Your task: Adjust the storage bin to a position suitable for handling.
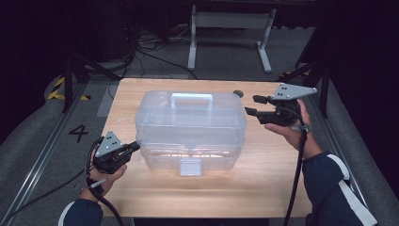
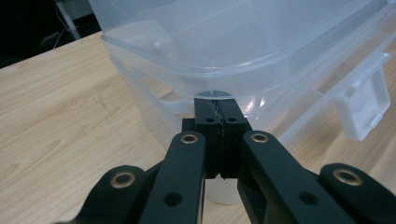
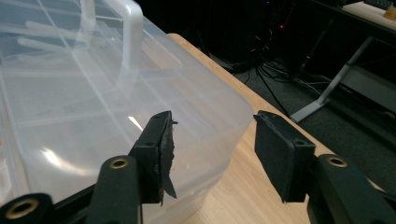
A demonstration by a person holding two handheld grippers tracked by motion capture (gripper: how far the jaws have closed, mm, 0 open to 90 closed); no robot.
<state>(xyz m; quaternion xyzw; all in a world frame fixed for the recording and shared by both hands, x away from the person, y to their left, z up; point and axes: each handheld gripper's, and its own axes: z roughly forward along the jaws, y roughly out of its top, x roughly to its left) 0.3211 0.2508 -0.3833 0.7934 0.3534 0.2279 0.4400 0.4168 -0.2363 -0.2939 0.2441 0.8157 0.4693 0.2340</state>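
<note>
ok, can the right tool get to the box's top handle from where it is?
Probably yes. The right tool is open, beside the clear box near lid height, and nothing lies between it and the handle.

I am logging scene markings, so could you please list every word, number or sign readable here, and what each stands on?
"4": a dark digit on the grey floor left of the table, at.
Yellow-and-black hazard stripes on the floor: no text.
Clear plastic box: no readable label.

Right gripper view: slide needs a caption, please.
Open right gripper beside the clear lidded storage box on the wooden table.
</note>
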